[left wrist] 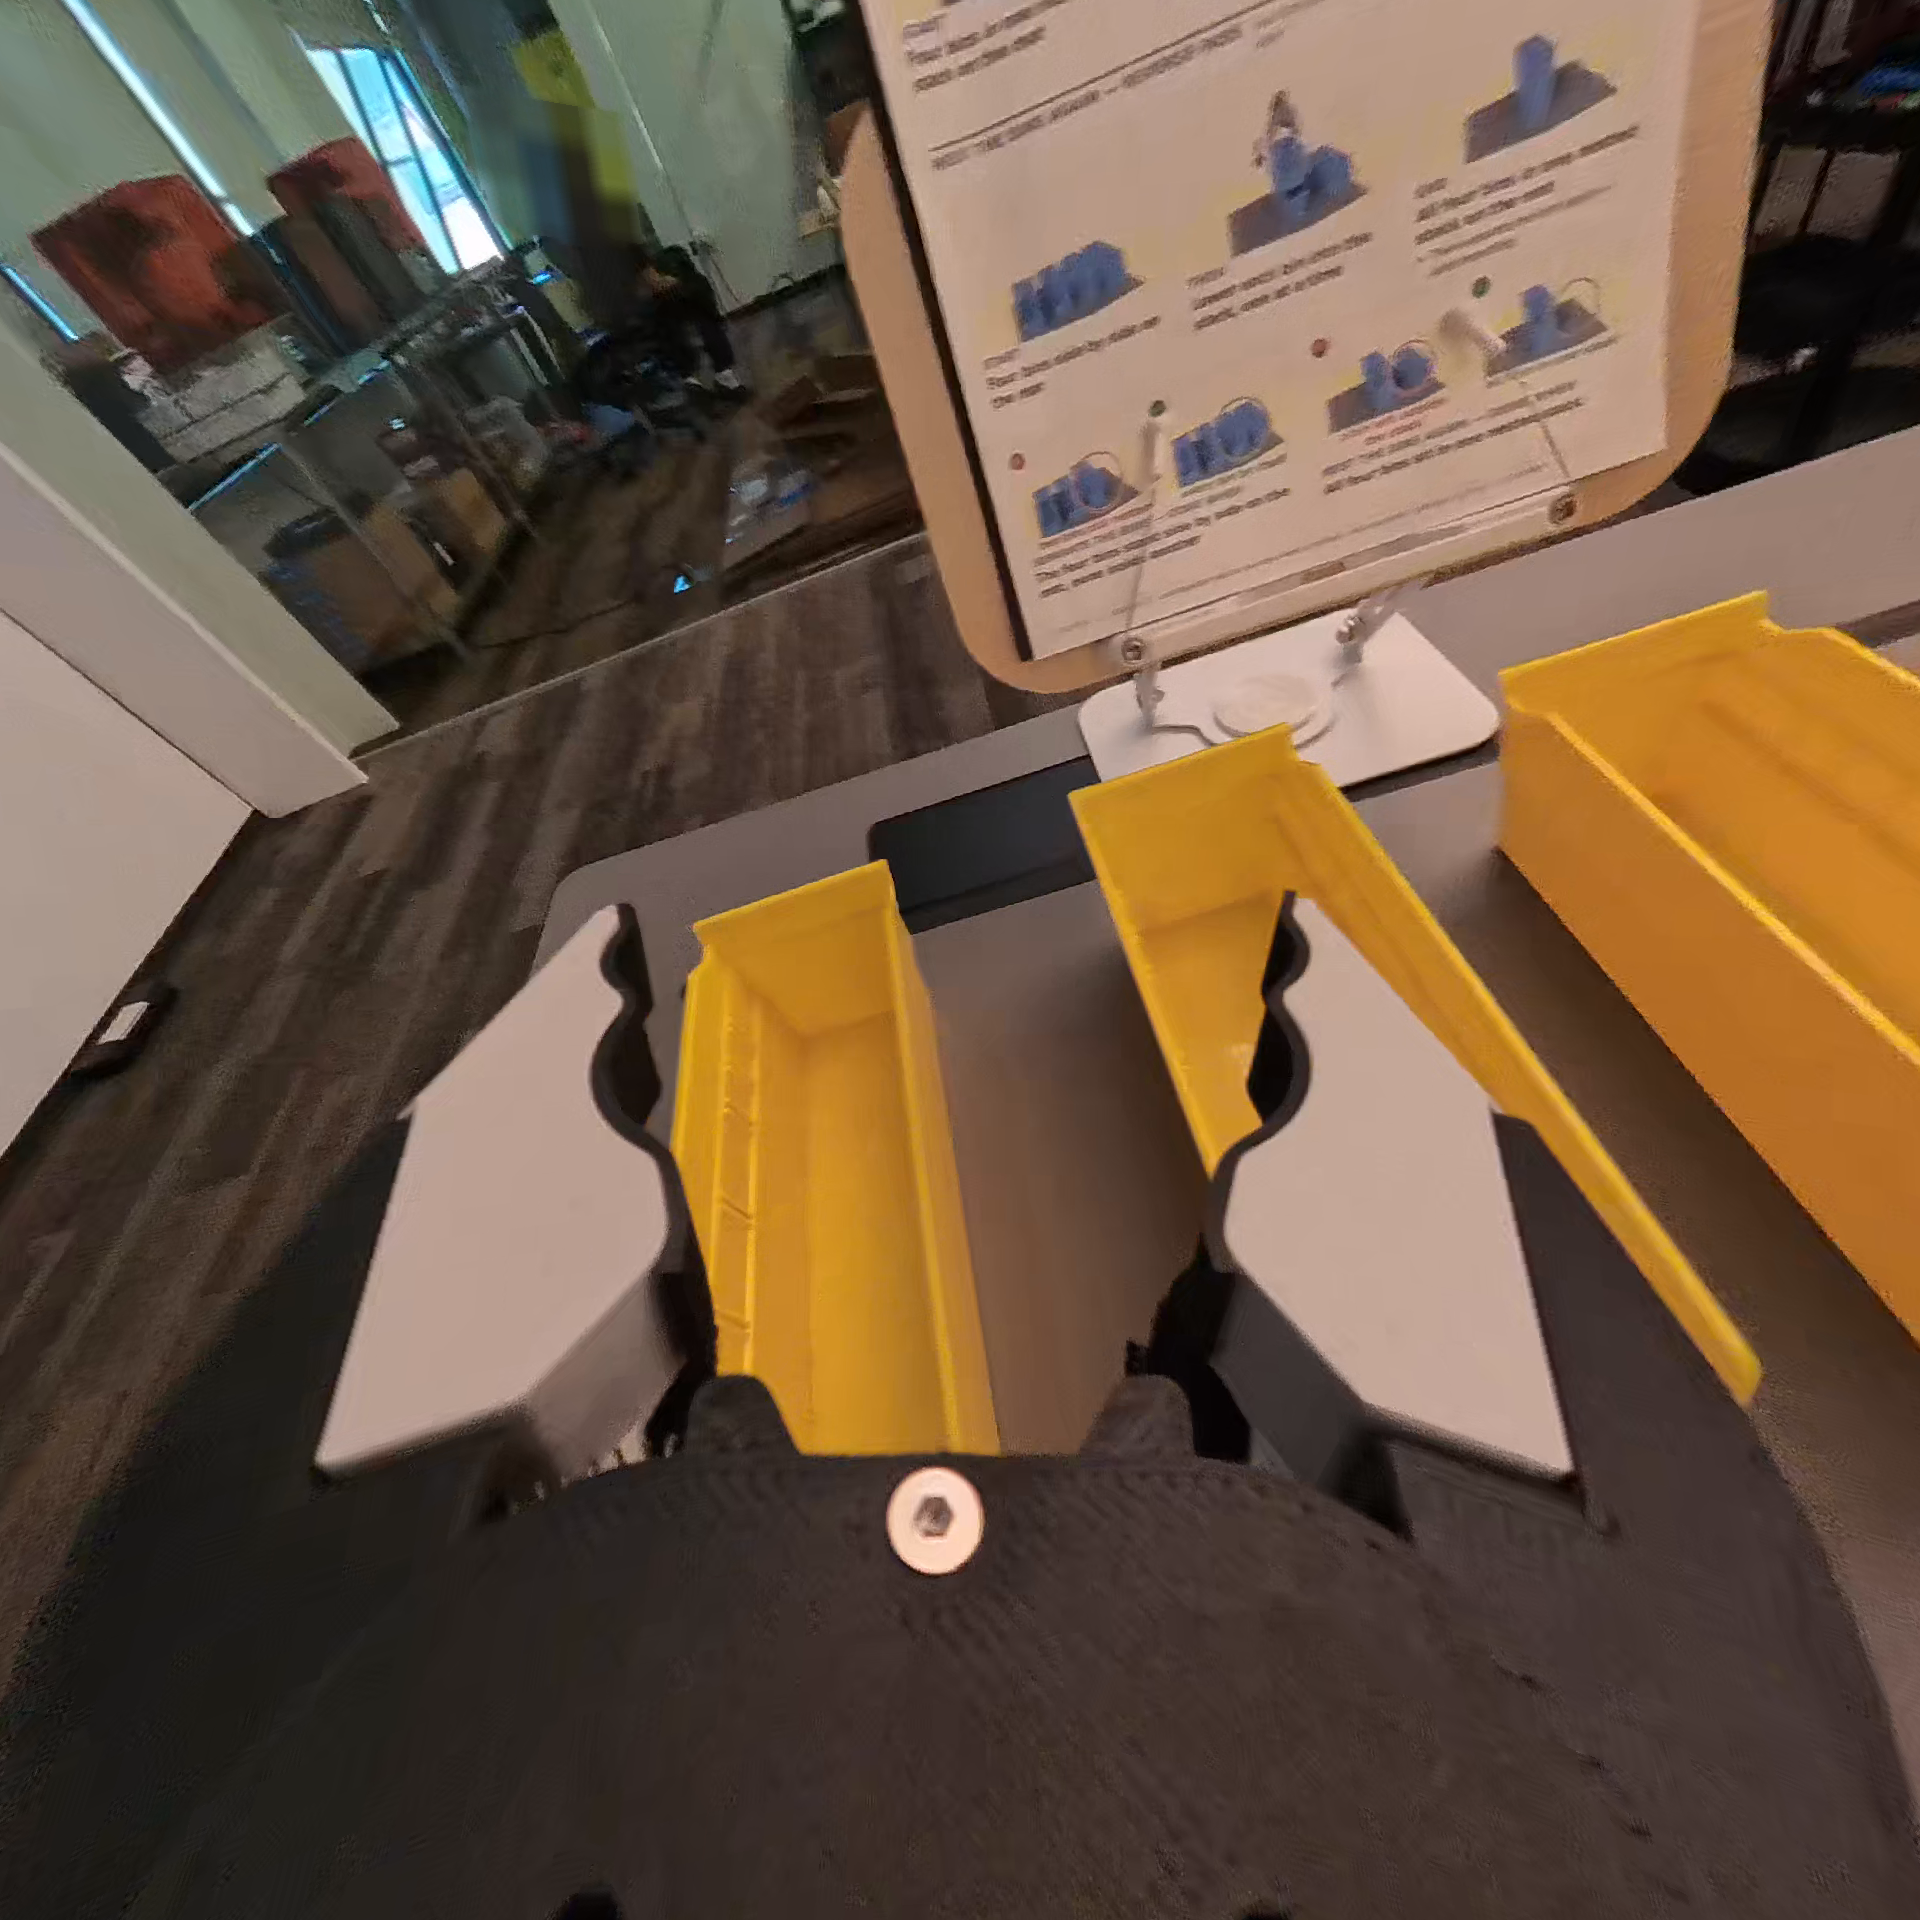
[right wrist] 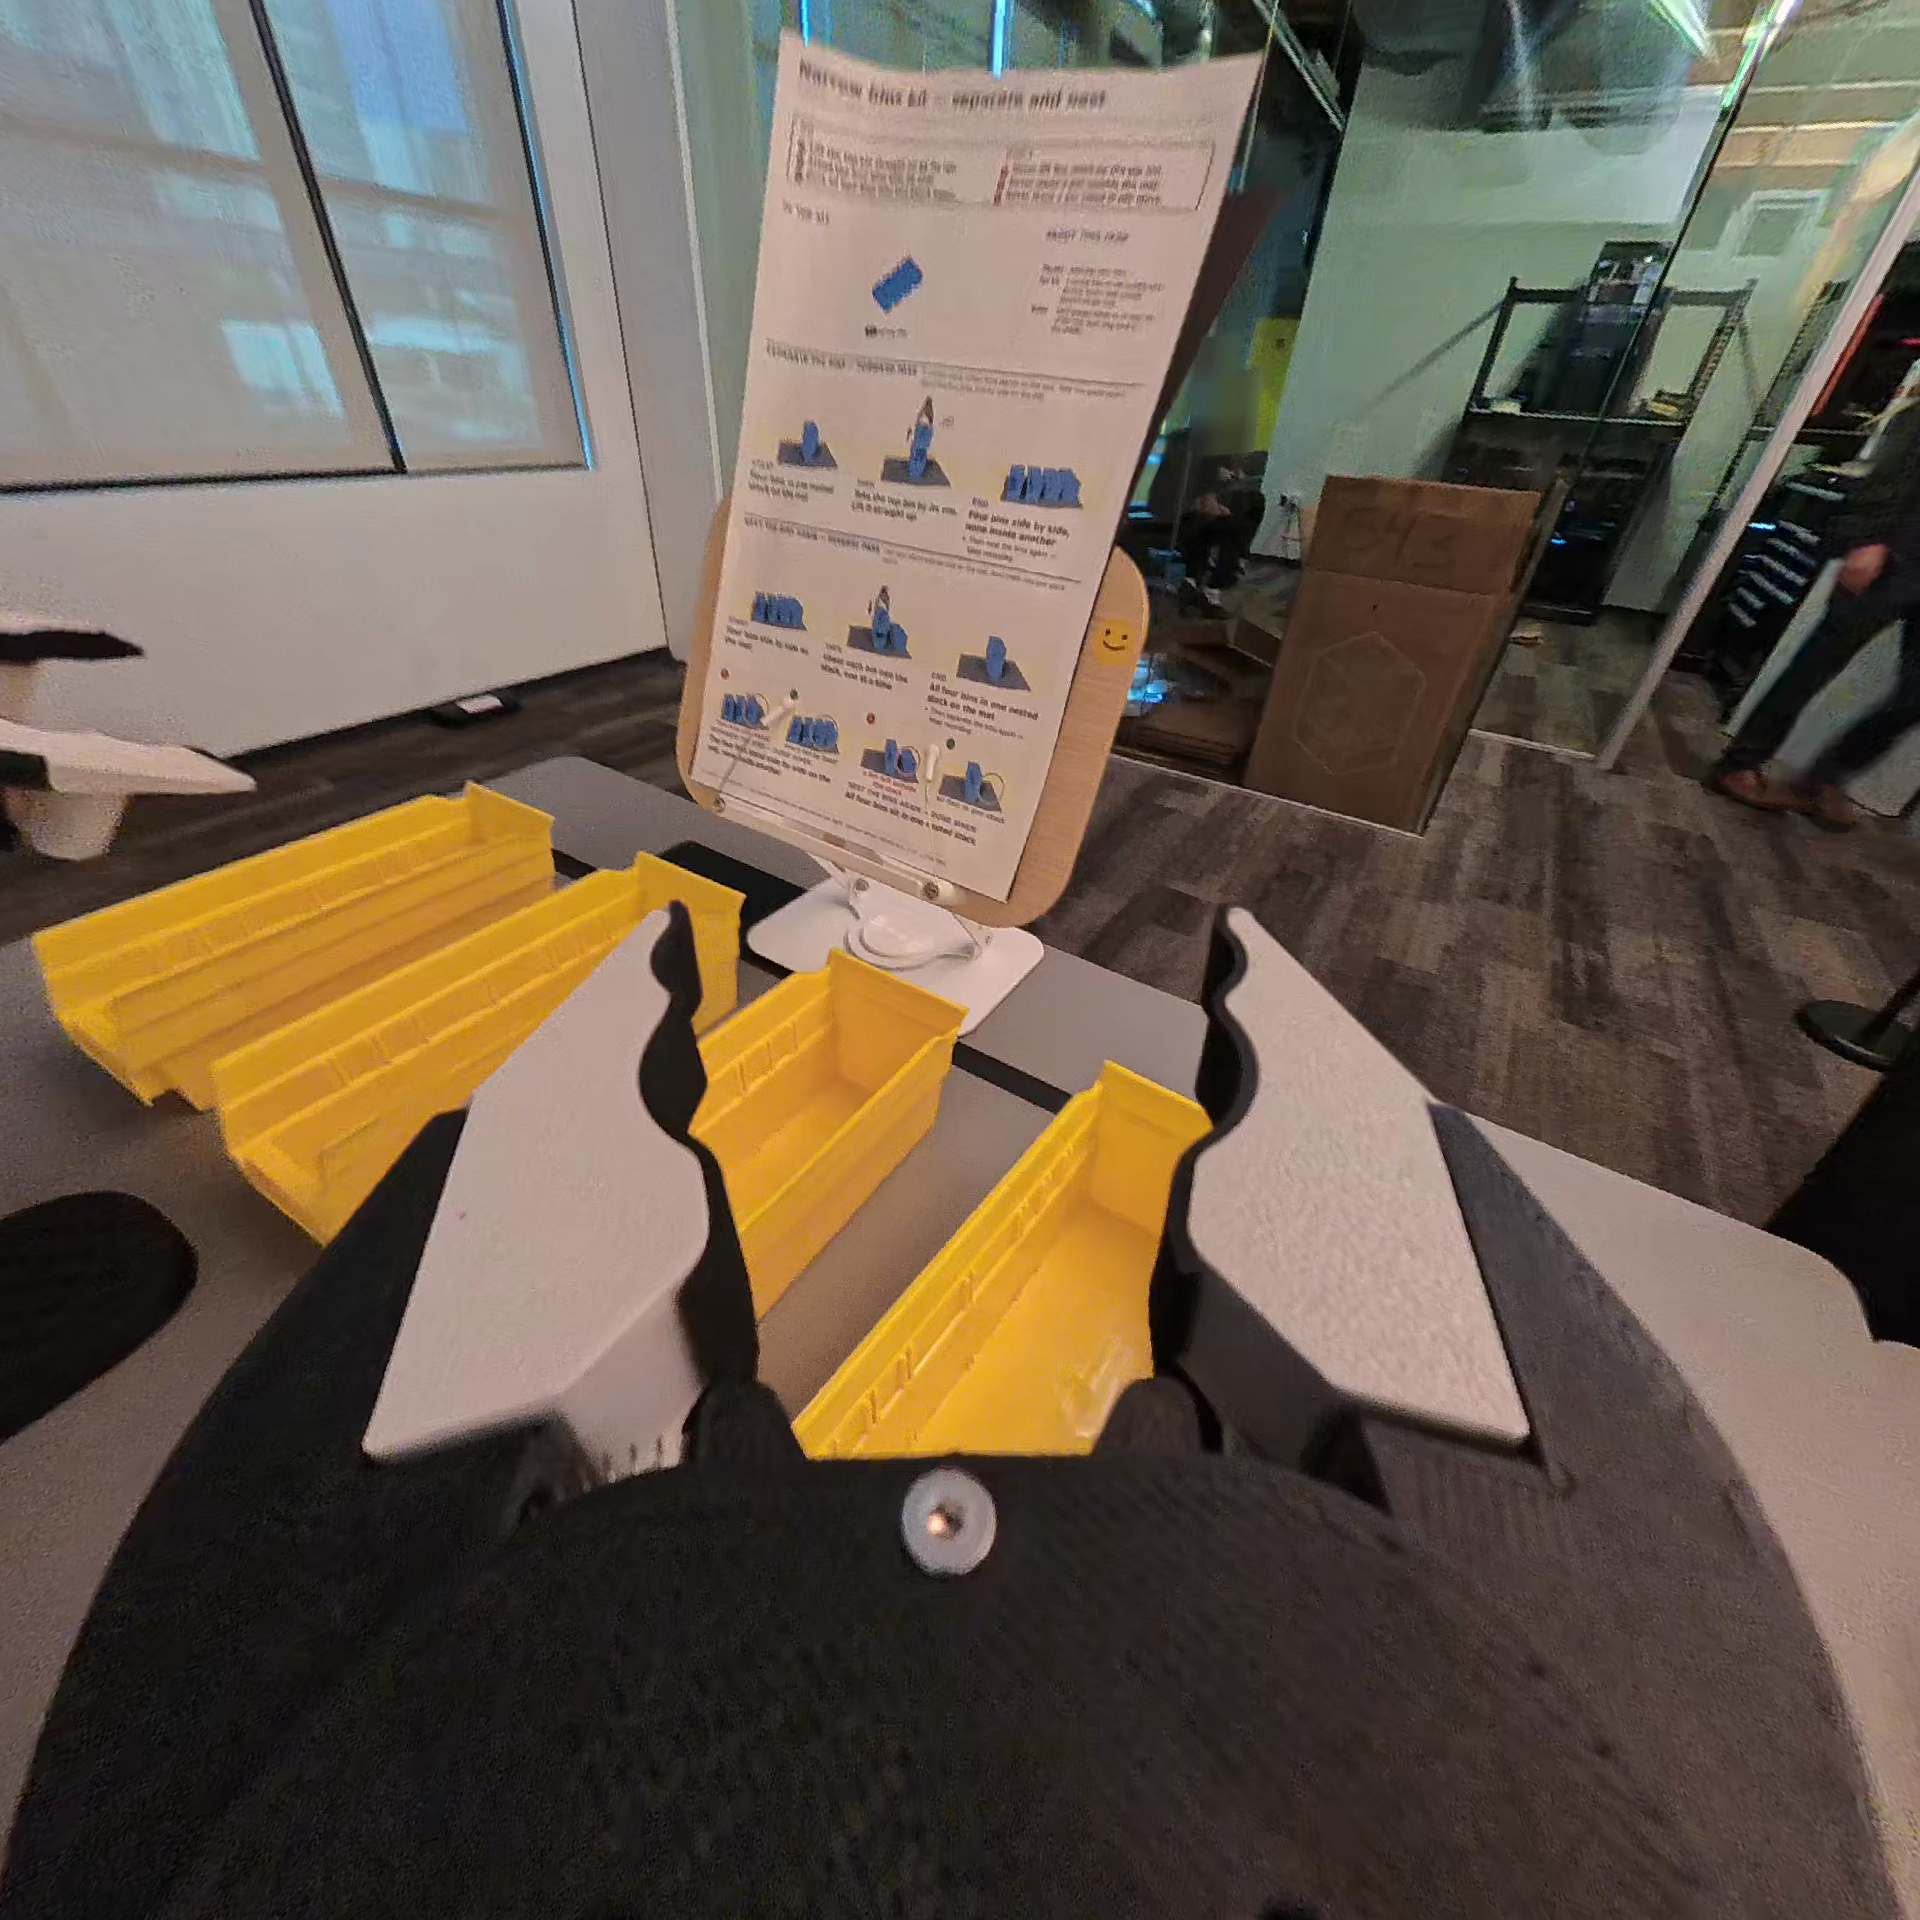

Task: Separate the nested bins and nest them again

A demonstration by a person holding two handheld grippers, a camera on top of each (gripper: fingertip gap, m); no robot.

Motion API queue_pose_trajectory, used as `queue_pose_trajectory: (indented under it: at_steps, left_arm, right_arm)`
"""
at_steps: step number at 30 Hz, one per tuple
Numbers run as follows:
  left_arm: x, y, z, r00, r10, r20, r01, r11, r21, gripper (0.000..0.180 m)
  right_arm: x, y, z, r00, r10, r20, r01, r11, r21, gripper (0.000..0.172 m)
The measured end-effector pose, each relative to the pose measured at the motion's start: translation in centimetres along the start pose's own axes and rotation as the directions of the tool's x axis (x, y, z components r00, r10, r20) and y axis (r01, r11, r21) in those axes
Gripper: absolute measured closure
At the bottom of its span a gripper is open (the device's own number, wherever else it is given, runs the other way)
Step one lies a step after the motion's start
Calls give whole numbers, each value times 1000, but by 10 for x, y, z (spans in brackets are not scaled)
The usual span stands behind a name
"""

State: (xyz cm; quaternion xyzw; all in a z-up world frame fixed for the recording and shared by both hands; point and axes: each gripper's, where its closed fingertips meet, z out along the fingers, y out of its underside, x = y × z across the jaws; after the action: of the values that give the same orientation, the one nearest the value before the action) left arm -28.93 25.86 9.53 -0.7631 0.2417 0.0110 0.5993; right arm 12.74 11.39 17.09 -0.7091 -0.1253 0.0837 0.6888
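Observation:
Several yellow bins lie apart, side by side, on the grey table [left wrist: 1039, 1195]. In the left wrist view my left gripper [left wrist: 951, 935] is open wide over them. One narrow bin [left wrist: 831, 1143] lies between its fingers, close beside the left finger [left wrist: 520, 1195]. A second bin [left wrist: 1184, 935] is partly hidden behind the right finger [left wrist: 1382, 1195], and a third [left wrist: 1714, 883] lies farther right. In the right wrist view my right gripper [right wrist: 951, 920] is open above two bins [right wrist: 831, 1091] [right wrist: 1039, 1299]. Two more bins [right wrist: 301, 914] [right wrist: 416, 1060] lie to the left. Neither gripper holds anything.
An instruction sheet on a wooden board [right wrist: 935, 520] stands on a white base [right wrist: 894, 935] behind the bins. A black mat [left wrist: 987, 862] lies under the far bin ends. The table edge and floor are on the right [right wrist: 1558, 987]. A cardboard box [right wrist: 1382, 665] and a walking person [right wrist: 1849, 623] are beyond.

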Motion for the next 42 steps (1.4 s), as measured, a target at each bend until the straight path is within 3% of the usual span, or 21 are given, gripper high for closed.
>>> queue_pose_trajectory:
  at_steps: [3, 7, 12, 16, 21, 27, 32, 40, 42]
  left_arm:
    - [-11, 11, 2, 997, -55, -61, 56, 998, 11, 64]
    - [-29, 56, 19, 959, -244, -144, 214, 957, -196, 45]
    - [-62, 106, 46, 964, -259, -54, 223, 907, -358, 39]
    - [-57, 124, 57, 926, -371, -73, 307, 849, -429, 35]
    - [-59, 164, 67, 959, -282, -18, 220, 785, -579, 28]
    - [-58, 199, 77, 974, -226, 28, 175, 661, -729, 29]
    - [-49, 206, 83, 959, -283, 26, 193, 580, -791, 43]
    - [-50, 208, 92, 967, -252, 43, 174, 525, -833, 40]
    - [-50, 207, 91, 968, -249, 42, 169, 513, -842, 46]
  right_arm:
    - [11, -5, -13, 999, 54, 8, -54, 998, 36, 74]
    - [26, -3, -23, 991, 133, 30, -134, 990, 50, 74]
    - [32, -2, -27, 983, 172, 66, -175, 983, 49, 74]
    - [33, -3, -29, 983, 165, 84, -170, 984, 57, 74]
    - [38, -3, -30, 975, 194, 106, -202, 977, 64, 74]
    - [40, 1, -28, 973, 203, 110, -209, 977, 41, 75]
    - [36, -2, -25, 976, 187, 110, -194, 980, 53, 76]
    - [29, 2, -17, 979, 165, 123, -168, 985, 22, 76]
    - [30, 4, -16, 978, 169, 123, -172, 985, 16, 76]
